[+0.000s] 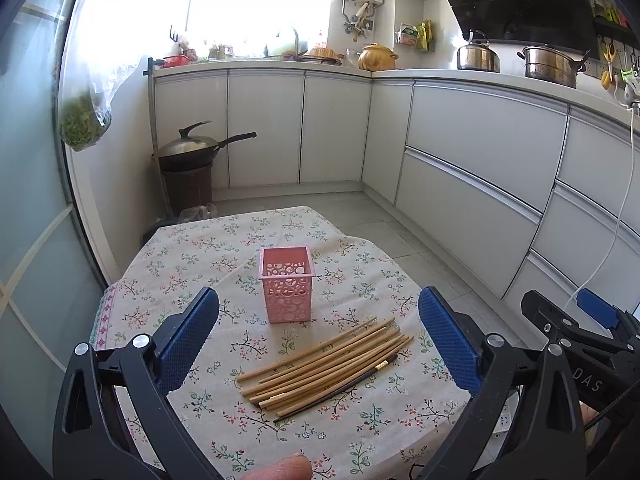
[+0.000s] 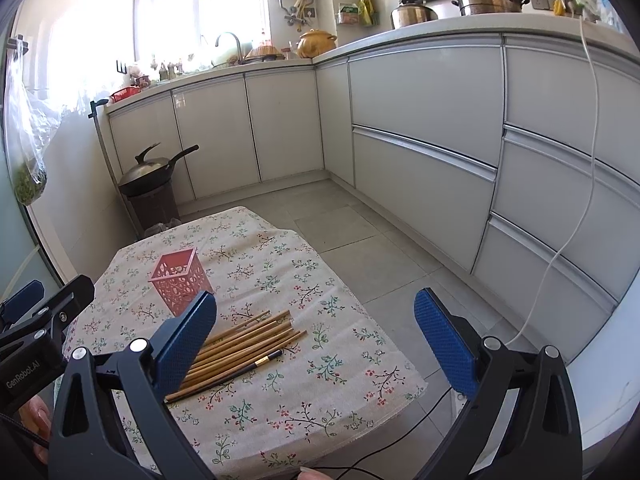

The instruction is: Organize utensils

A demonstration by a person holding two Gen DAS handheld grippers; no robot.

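A pink perforated holder [image 1: 285, 289] [image 2: 180, 282] stands upright and empty on the flowered tablecloth [image 1: 192, 264] [image 2: 340, 364]. In front of it lies a bundle of several wooden chopsticks [image 1: 324, 362] [image 2: 248, 340], with one dark chopstick [image 1: 340, 386] [image 2: 240, 370] along its near side. My left gripper [image 1: 318, 344] hovers open above the chopsticks, nothing between its blue pads. My right gripper [image 2: 316, 344] is open too, held to the right of the bundle; its left pad [image 2: 184, 344] covers the chopsticks' near ends.
The small table ends close on the right, with tiled floor [image 2: 380, 248] beyond. White cabinets [image 1: 472, 168] run along the back and right. A wok [image 1: 192, 148] sits on a dark bin at the far left. A white cable [image 2: 560, 240] hangs at right. A fingertip [image 1: 280, 468] shows at the bottom edge.
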